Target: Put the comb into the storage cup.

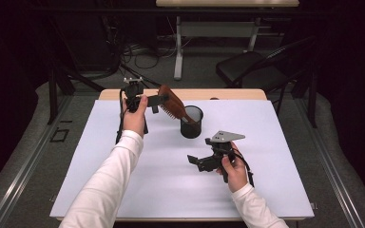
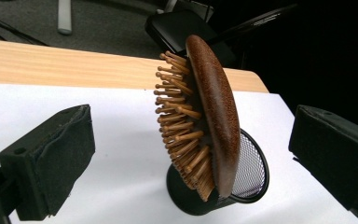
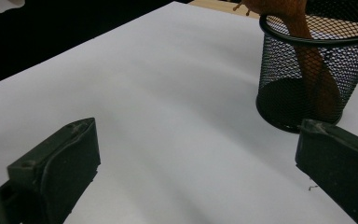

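Fingers [image 2: 51, 158] of left gripper [image 1: 160, 100] spread wide, nothing held, flanking hairbrush [image 2: 209, 116] propped handle-down in mesh cup [image 1: 191, 121]; placing seemingly done, backing straight off next without tipping; right gripper [image 1: 196, 161] likewise open, empty.

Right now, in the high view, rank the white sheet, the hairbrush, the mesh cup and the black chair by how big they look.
1. White sheet, by far the largest.
2. Black chair, though it stands farther off and is partly in shadow.
3. Hairbrush and mesh cup look about alike; the brush's handle sits hidden inside the cup, so I won't rank them.
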The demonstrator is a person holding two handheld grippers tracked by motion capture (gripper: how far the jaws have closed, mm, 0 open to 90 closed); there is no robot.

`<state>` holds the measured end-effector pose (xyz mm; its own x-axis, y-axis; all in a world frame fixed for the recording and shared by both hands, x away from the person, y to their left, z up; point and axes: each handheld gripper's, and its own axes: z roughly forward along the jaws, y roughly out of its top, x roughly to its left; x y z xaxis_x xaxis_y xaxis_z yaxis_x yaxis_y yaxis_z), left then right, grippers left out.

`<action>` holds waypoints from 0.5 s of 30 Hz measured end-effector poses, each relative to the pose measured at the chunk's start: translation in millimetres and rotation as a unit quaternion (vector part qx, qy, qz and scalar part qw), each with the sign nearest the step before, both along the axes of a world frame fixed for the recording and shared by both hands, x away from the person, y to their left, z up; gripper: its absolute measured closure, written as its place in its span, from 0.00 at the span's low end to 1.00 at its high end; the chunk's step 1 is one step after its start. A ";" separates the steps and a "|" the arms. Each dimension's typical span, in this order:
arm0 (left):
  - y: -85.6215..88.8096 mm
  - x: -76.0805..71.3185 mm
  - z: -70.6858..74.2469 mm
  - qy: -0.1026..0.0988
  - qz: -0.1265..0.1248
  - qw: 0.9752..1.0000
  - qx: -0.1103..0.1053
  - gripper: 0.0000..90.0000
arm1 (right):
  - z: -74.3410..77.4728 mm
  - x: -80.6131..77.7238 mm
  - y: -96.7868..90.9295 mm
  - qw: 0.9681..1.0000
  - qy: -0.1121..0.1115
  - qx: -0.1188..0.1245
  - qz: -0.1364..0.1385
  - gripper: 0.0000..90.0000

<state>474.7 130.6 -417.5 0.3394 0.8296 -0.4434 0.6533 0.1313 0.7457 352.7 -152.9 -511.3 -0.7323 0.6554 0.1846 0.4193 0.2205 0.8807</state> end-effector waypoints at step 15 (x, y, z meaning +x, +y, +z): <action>13.2 -17.6 5.8 -0.018 -0.035 0.997 0.071 0.00 | -2.0 0.7 -1.2 1.000 0.004 -0.002 -0.002 0.00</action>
<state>457.1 143.7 -411.7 0.4117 0.8568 -0.3104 0.6302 -0.0216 0.7761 353.4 -154.1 -513.3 -0.7284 0.6589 0.1879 0.4266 0.2215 0.8769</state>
